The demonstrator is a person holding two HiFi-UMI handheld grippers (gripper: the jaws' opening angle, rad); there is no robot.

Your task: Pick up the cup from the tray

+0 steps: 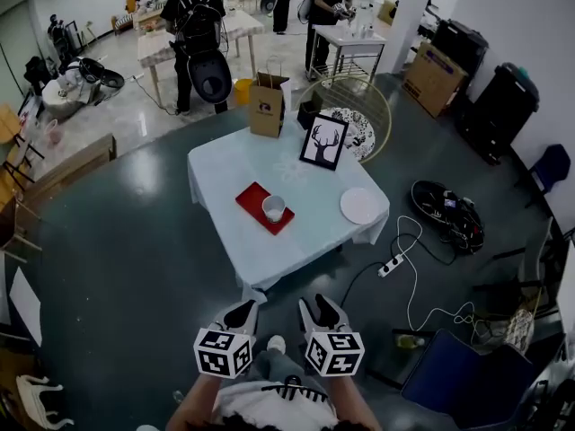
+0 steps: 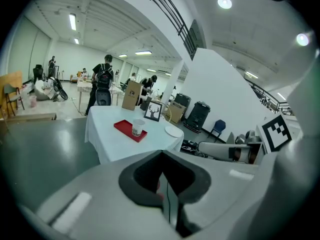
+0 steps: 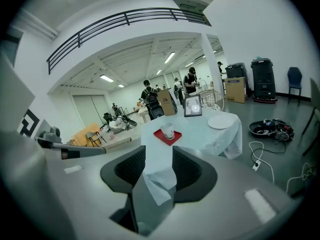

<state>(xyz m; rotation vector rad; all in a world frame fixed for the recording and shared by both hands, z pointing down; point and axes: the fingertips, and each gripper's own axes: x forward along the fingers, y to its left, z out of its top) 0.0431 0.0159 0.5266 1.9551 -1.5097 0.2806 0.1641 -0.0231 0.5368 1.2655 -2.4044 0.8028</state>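
I saw the white cup (image 1: 273,208) standing upright on the red tray (image 1: 252,197), toward its nearer end.

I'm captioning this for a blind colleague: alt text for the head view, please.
A white cup stands on a red tray on a white-clothed table, some way ahead of the left gripper and right gripper, which hold nothing.

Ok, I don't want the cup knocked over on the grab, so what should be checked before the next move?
1. Cup upright on the red tray: ok.
2. Right gripper jaws apart, empty: ok.
3. Left gripper jaws together, empty: ok.
4. Grippers at the table: not ok, both short of its near edge.
5. Plate and picture frame clear of the cup: ok.
6. Cup empty: cannot tell.
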